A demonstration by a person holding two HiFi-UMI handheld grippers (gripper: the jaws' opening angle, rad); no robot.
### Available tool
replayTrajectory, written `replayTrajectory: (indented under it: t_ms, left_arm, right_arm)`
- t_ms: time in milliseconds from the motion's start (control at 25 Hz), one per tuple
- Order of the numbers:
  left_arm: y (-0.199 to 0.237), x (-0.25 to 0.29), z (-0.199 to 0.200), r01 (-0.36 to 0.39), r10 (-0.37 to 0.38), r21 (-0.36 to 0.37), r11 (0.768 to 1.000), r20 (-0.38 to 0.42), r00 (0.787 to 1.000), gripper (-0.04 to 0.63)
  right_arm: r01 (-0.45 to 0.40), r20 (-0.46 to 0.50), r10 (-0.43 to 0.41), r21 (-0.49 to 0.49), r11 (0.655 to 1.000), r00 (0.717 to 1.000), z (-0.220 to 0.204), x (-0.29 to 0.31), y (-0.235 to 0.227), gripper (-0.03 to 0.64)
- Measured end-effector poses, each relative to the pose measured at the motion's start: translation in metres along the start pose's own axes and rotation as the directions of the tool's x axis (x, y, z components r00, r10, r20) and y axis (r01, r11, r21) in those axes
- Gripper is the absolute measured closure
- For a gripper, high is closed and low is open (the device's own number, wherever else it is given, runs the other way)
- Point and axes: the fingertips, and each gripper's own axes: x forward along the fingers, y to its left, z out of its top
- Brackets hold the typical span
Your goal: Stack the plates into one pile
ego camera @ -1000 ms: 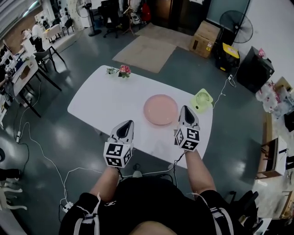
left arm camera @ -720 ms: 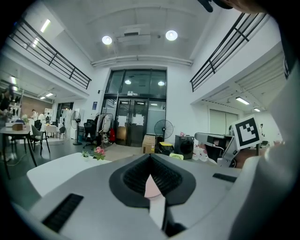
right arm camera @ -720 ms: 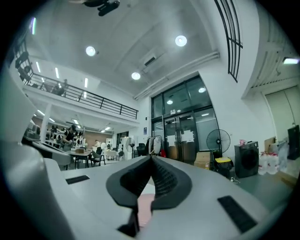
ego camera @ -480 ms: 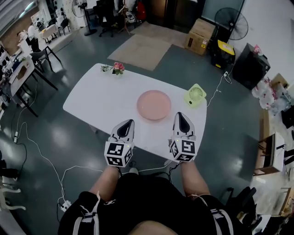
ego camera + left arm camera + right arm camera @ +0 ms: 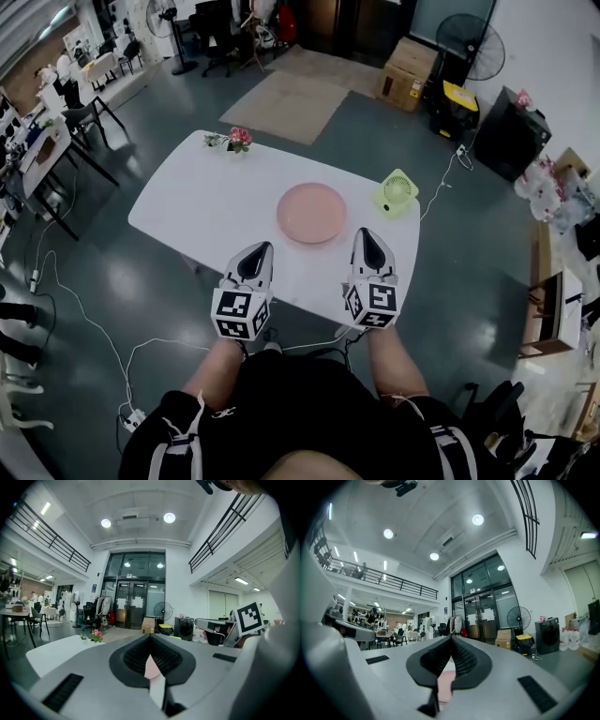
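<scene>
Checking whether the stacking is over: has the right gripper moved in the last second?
Yes. Against the pink plate, the right gripper has drawn back toward the person, from beside its middle toward its near rim.

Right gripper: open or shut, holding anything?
Shut, empty. The right gripper shows its jaw tips meeting with nothing clamped; the pink plate lies apart on the table.

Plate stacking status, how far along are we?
Done, apparently: one pink plate pile sits on the white table, with no loose plate in view. How many plates it holds can't be told. In hand: nothing. The left hand-held gripper and right hand-held gripper are shut, empty and short of the pile. Left: nothing visible.
</scene>
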Motion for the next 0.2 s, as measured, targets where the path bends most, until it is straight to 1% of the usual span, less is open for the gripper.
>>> replayTrajectory:
  t_ms: [200]
  left_arm:
    - [-0.015, 0.001, -0.004, -0.001, 0.001, 0.007, 1.000, 0.004, 1.000, 0.583]
  right_arm:
    - [-0.002, 0.003, 0.002, 0.005, 1.000, 1.000, -0.004, -0.008, -0.011, 0.603]
